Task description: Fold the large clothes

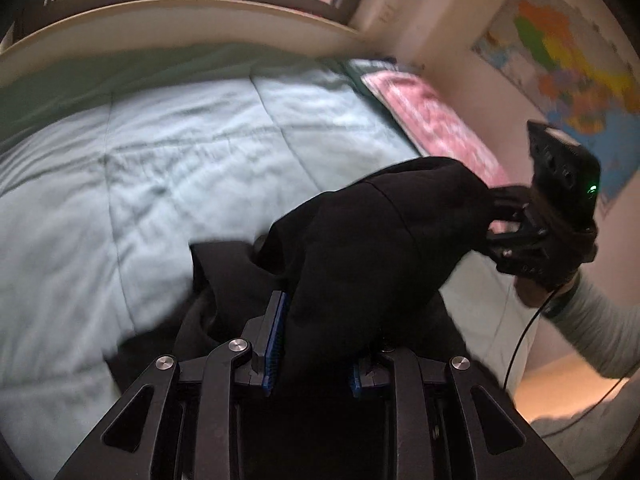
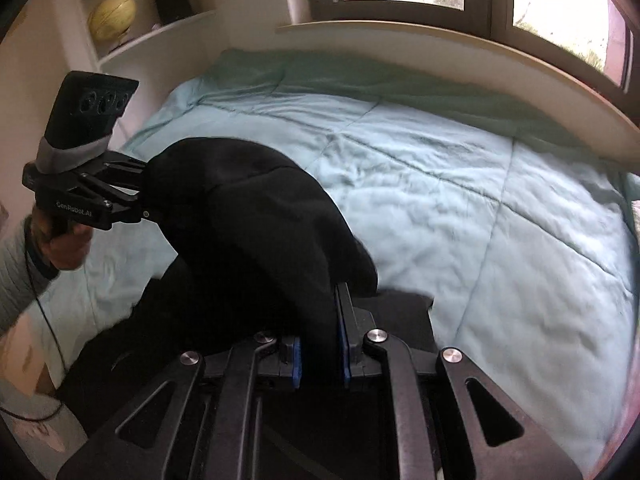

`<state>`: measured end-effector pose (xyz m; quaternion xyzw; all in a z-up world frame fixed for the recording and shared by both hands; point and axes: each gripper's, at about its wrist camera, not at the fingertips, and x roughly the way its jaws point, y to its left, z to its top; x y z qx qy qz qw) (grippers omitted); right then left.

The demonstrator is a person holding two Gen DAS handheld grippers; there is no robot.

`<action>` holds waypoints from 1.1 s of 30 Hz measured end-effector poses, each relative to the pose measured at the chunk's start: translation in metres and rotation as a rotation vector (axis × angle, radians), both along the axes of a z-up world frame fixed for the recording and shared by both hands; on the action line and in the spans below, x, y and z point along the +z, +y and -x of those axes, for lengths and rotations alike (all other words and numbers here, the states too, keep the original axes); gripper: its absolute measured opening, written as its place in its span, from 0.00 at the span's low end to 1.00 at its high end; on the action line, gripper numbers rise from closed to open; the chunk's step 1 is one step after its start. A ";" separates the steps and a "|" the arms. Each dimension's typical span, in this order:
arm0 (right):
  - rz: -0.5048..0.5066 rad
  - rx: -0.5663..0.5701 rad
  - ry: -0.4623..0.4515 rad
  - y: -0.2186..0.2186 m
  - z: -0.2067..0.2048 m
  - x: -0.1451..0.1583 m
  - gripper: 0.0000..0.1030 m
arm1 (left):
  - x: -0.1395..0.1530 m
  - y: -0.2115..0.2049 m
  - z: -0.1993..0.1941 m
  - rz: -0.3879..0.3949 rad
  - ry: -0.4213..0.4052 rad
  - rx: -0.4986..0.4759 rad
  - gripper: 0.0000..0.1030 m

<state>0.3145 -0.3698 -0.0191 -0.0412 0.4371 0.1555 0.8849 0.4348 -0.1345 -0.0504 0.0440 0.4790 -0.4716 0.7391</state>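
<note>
Left pads: blue fingers of your left gripper are pinched down on the black garment, cloth bunched between the jaws.
Right gripper: same story, clamped on another part of the garment's edge; blue pads nearly meet through the fabric.
Garment: raised off the teal quilt, draped in an arc between both grippers, lower part hanging toward the near bed edge.
Step (my read): lifting and spreading before the lay-down.
Do it well: pull the grippers apart until the top edge goes taut, keep both level, then lower onto open quilt so it lands flat, no twist.
Pose: grippers face each other across the span, each held at a similar height; right hand under its handle, sleeve visible.
Risk: thick bunch in the jaws may hide a second layer.
</note>
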 end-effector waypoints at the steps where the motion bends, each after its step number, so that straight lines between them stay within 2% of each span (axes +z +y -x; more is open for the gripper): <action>1: 0.017 -0.005 0.002 0.005 0.010 -0.003 0.16 | -0.008 0.005 0.016 -0.019 0.021 0.010 0.28; 3: 0.013 -0.025 0.037 0.016 0.032 -0.020 0.17 | -0.029 0.012 0.038 -0.060 0.056 0.034 0.28; 5: 0.045 -0.050 0.080 0.027 0.054 -0.049 0.18 | -0.057 0.018 0.055 -0.097 0.107 0.056 0.29; 7: 0.058 -0.067 0.113 0.035 0.073 -0.072 0.22 | -0.087 0.026 0.072 -0.130 0.163 0.091 0.29; 11: 0.137 -0.092 0.168 0.049 0.106 -0.111 0.23 | -0.125 0.045 0.106 -0.207 0.208 0.146 0.29; 15: 0.204 -0.095 0.236 0.042 0.137 -0.126 0.24 | -0.125 0.077 0.128 -0.210 0.260 0.186 0.30; 17: 0.193 -0.123 0.247 0.029 0.148 -0.117 0.24 | -0.115 0.092 0.133 -0.216 0.260 0.214 0.30; 19: 0.160 -0.155 0.235 0.017 0.152 -0.099 0.26 | -0.096 0.100 0.132 -0.206 0.225 0.241 0.30; 20: 0.121 -0.175 0.209 0.010 0.150 -0.083 0.28 | -0.081 0.100 0.129 -0.186 0.198 0.252 0.30; 21: 0.067 -0.194 0.177 0.003 0.144 -0.066 0.36 | -0.065 0.097 0.125 -0.154 0.169 0.260 0.30; 22: 0.028 -0.202 0.158 -0.002 0.137 -0.054 0.52 | -0.050 0.091 0.119 -0.109 0.141 0.267 0.31; 24: -0.117 -0.219 0.097 -0.008 0.111 -0.029 0.67 | -0.028 0.074 0.103 -0.020 0.125 0.281 0.42; 25: -0.159 -0.230 0.074 -0.006 0.093 -0.020 0.68 | -0.023 0.064 0.093 0.021 0.137 0.286 0.51; 26: -0.215 -0.247 0.059 -0.006 0.074 -0.014 0.68 | -0.021 0.055 0.085 0.046 0.152 0.291 0.53; 28: -0.246 -0.294 0.080 -0.004 0.039 -0.018 0.68 | -0.032 0.037 0.071 0.056 0.187 0.296 0.53; 31: -0.259 -0.322 0.176 0.003 -0.006 -0.051 0.65 | -0.083 0.025 0.056 0.012 0.306 0.325 0.53; 33: -0.200 -0.332 0.322 0.016 -0.023 -0.100 0.59 | -0.124 0.024 0.059 -0.058 0.391 0.330 0.53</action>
